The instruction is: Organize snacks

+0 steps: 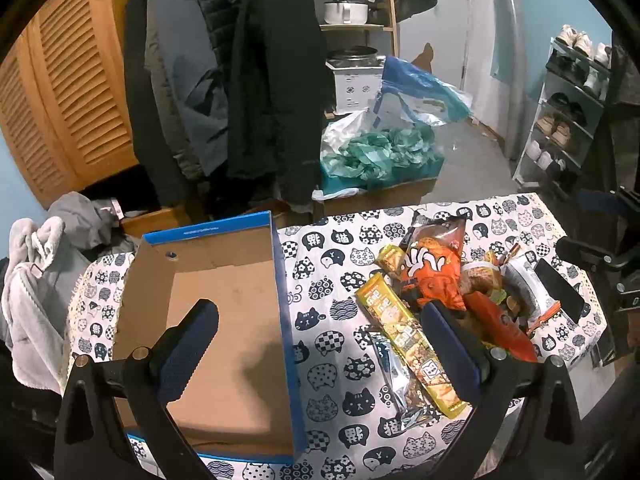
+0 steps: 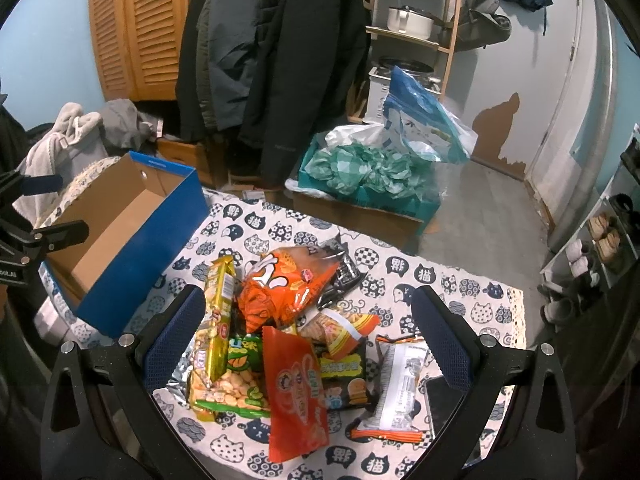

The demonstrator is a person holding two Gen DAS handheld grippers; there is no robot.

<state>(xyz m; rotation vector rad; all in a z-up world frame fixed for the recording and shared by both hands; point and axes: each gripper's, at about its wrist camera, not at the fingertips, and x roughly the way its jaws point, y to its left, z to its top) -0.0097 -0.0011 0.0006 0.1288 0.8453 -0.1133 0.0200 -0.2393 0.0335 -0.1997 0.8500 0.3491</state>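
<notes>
Cardboard box (image 1: pixel 224 320) empty | snack pile (image 2: pixel 296 332) beside it on bench | my left tool (image 1: pixel 320 344), right tool (image 2: pixel 304 336) both spread, holding nothing | advice: pinch one top packet, avoid dragging neighbours.

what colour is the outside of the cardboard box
Blue outside, plain brown inside; the box shows best in the right wrist view.

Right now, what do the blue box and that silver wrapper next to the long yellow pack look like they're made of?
Blue box: looks like cardboard, with a raw matte brown inside, creased walls and a printed blue outside.
Silver wrapper: probably metallised plastic film or foil; it is crinkled and gives bright mirror-like glints. Which of the two it is can't be told.
</notes>
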